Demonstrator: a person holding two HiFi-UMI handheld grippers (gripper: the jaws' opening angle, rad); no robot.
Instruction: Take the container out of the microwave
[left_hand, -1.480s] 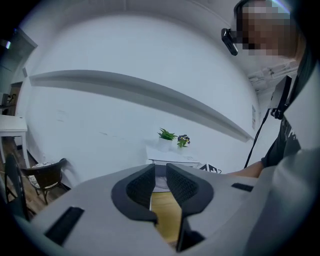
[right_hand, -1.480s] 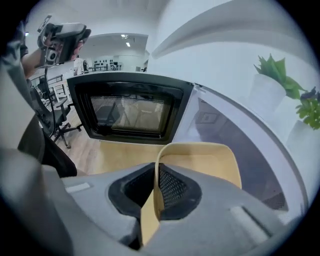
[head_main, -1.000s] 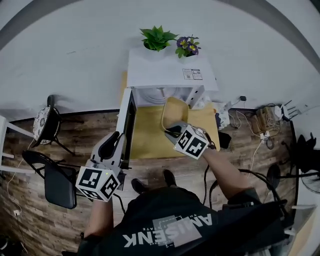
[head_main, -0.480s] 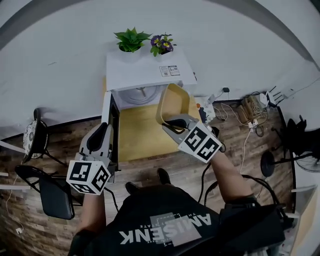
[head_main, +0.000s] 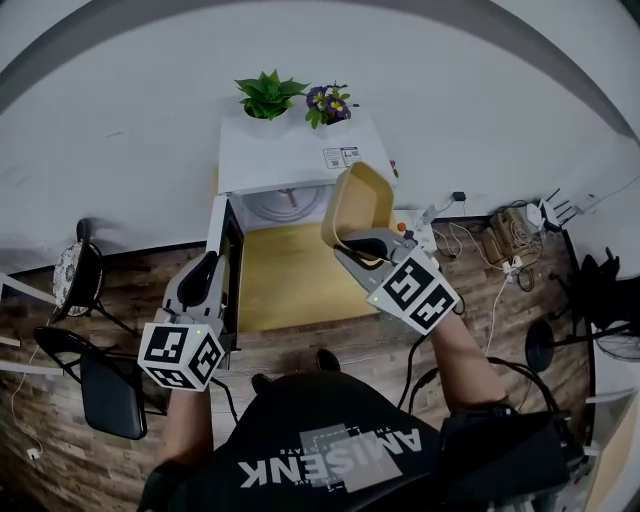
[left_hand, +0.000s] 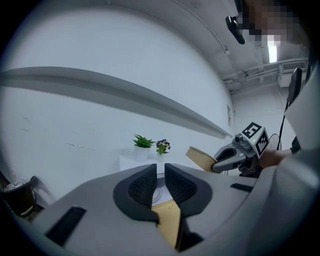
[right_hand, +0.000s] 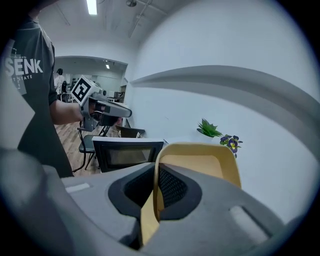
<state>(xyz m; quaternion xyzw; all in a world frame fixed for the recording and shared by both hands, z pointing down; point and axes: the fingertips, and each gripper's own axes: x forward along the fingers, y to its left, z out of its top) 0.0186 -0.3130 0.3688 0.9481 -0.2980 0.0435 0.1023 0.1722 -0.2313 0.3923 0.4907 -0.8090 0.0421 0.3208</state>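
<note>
The right tongs (head_main: 350, 240) are clamped on the near wall of the yellow container (head_main: 362, 198), one pad inside the rim and one outside. The container is held aloft and tipped steeply, its open side turned back toward the person; it looks empty. It hangs in front of the white microwave (head_main: 290, 155) and to the right of the cavity mouth, above the yellow surface (head_main: 285, 275) — clear of the oven.

The left tongs (head_main: 210, 265) hover beside the open door (head_main: 228, 262), jaws drawn almost together with nothing between them. They do not seem to grip the door.

By my reading the take-out itself is done, and the step in hand is carrying the container away from the oven. The next move calls for bringing it level, then lowering it onto a bare patch of the surface before the grip lets go — the thin wall held at one edge could swing or slip if hurried.
</note>
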